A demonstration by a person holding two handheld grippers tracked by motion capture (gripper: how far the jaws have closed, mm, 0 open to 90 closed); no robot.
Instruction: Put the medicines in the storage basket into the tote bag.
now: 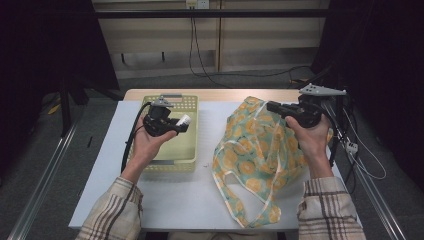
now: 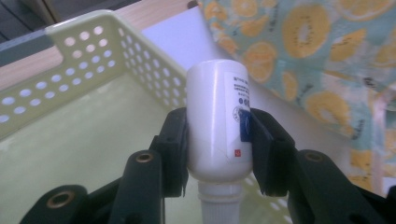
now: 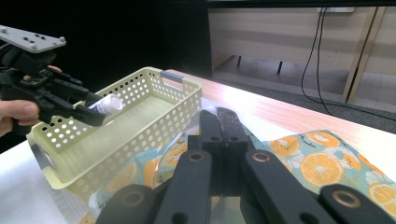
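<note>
My left gripper (image 1: 176,125) is shut on a small white bottle (image 1: 184,120) and holds it tilted above the pale green perforated basket (image 1: 187,160). In the left gripper view the jaws clamp the bottle (image 2: 215,93) at its middle, cap towards the camera, over the basket's floor (image 2: 70,154). The right gripper view shows that gripper (image 3: 81,112), bottle (image 3: 109,103) and basket (image 3: 140,126) from the side. My right gripper (image 1: 274,106) hovers over the top of a bag printed with orange slices (image 1: 255,150). Its jaws (image 3: 224,122) are pressed together with nothing visible at the tips.
Basket and bag lie side by side on a white table top (image 1: 175,200), with a wooden strip (image 1: 215,94) along the far edge. The bag's handles (image 1: 240,210) trail towards the near edge. Cables (image 1: 350,145) hang off the table's right side.
</note>
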